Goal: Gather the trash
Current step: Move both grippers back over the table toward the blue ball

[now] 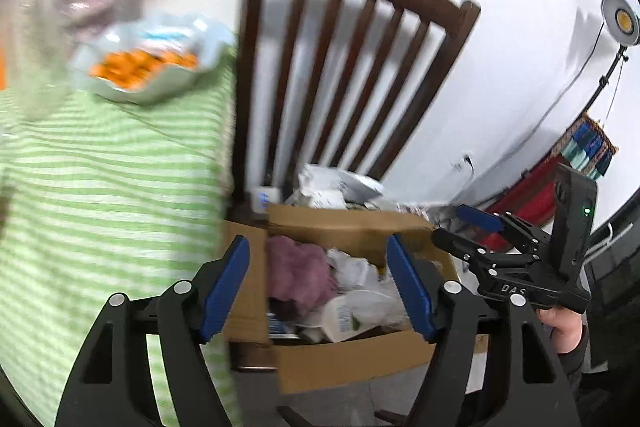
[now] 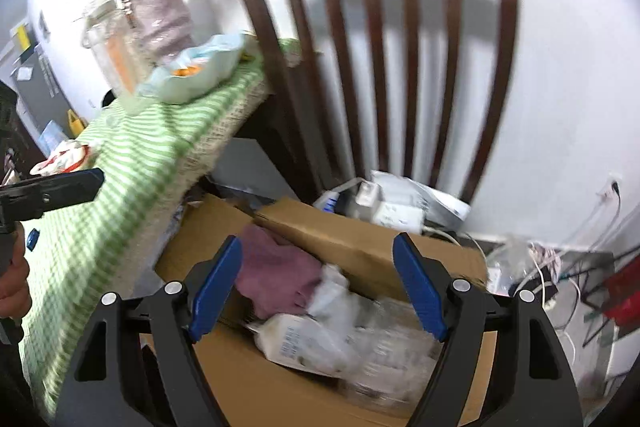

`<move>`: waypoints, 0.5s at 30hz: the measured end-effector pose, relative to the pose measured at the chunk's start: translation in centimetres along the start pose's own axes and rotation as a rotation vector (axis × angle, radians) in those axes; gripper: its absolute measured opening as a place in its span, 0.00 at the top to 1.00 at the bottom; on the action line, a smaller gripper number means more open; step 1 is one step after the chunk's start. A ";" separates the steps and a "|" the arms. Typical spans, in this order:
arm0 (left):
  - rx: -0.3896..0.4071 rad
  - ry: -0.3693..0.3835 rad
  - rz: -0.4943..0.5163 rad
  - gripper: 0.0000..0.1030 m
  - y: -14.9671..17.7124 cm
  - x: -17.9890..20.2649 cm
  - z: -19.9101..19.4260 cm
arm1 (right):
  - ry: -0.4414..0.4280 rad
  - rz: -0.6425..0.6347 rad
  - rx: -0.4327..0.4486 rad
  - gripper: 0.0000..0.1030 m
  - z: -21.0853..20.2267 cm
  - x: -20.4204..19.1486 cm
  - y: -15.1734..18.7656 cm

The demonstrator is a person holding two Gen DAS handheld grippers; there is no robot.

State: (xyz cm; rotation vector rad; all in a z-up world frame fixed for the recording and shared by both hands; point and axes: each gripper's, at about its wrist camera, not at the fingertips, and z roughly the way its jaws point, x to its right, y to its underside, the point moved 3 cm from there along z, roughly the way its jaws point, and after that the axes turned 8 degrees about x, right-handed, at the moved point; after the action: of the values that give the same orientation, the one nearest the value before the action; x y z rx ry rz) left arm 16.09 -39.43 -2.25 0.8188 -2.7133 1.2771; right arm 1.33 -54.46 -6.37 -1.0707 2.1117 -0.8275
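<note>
Both sets of jaws stand spread wide and pinch nothing: the left gripper (image 1: 318, 289) and the right gripper (image 2: 318, 289) each frame the open cardboard box (image 1: 352, 359) between their blue pads, and from the left wrist view the right gripper (image 1: 466, 231) shows at the box's right edge with its fingers apart, a hand (image 1: 562, 327) wrapped around its handle

Largest in view is the dark wooden chair (image 2: 404, 47), its slatted back rising against the white wall (image 2: 572, 67) behind the box. Next comes the table under a green-and-white striped cloth (image 1: 100, 187), whose right edge runs just beside the box's left flap. Near the table's far right corner sits a pale scalloped bowl (image 1: 160, 83) holding orange pieces, and behind it a clear glass jar (image 2: 110, 43) and a mauve vase (image 2: 162, 19) with dried flowers, all blurred.

The box stands on the chair seat, flaps up. The trash lies inside it: a crumpled mauve cloth (image 2: 276, 275) at the far left corner, a wad of white paper (image 1: 354, 269) towards the middle, and a white plastic bottle (image 1: 352, 315) lying on its side along the near edge. Behind the box, against the chair slats, rests more crumpled white packaging (image 1: 336, 187).

At the far right, cables (image 2: 560, 267) trail along the wall's foot, and a round lamp (image 1: 620, 21) on a stand shines high in the left wrist view
</note>
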 end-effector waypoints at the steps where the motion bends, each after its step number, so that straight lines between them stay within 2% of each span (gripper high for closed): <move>1: 0.018 -0.021 -0.001 0.33 -0.1 -0.7 -1.2 | -0.007 -0.007 0.004 0.28 0.1 -0.8 -0.3; 6: 0.081 -0.108 -0.029 0.33 0.1 -4.5 -5.9 | -0.072 -0.067 0.031 0.28 0.3 -5.5 -1.5; 15: 0.149 -0.362 -0.134 0.33 3.0 -13.9 -14.3 | -0.150 -0.132 0.045 0.28 1.3 -12.3 -2.0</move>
State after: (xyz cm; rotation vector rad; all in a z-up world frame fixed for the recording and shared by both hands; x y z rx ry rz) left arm 23.90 -21.30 1.64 1.3438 -2.7818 1.4383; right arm 9.13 -45.37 -2.65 -1.2201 1.9060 -0.8259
